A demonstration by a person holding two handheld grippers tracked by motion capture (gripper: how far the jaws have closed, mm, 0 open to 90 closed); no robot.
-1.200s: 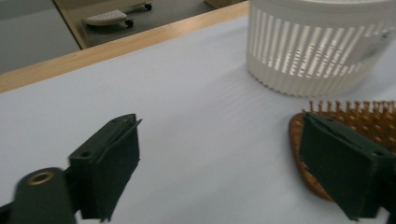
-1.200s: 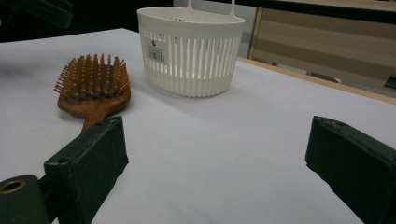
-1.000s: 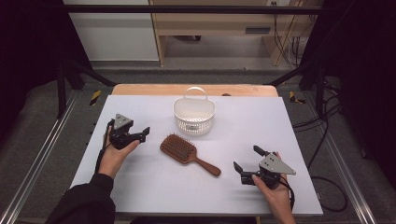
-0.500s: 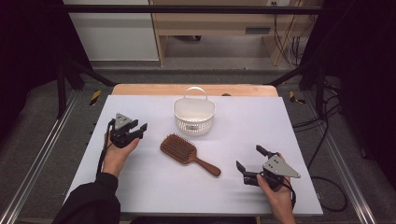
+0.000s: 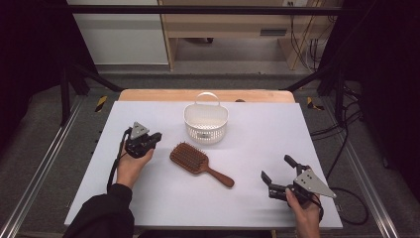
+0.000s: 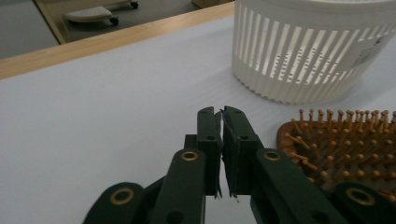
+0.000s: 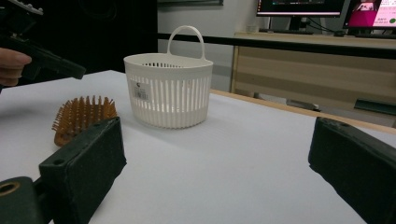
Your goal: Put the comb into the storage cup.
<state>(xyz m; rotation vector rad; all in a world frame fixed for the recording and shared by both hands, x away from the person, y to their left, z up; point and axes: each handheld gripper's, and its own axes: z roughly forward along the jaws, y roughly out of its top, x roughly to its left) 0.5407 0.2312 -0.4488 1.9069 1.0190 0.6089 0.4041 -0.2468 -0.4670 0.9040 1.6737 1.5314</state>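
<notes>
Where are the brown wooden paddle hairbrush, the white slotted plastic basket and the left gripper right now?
brown wooden paddle hairbrush [image 5: 190, 157], high view, on the bristle pad.
white slotted plastic basket [image 5: 205, 130], high view, on the front wall.
left gripper [image 6: 220, 122], left gripper view, between the tips of its shut fingers.

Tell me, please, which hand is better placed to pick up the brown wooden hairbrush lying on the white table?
Probably the right gripper: its jaws stand open toward the brown wooden hairbrush's handle. The left gripper is nearer the bristled head, but has just closed empty.

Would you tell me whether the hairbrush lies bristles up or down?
Bristles up: the hairbrush rests on its back, pins pointing upward.
</notes>
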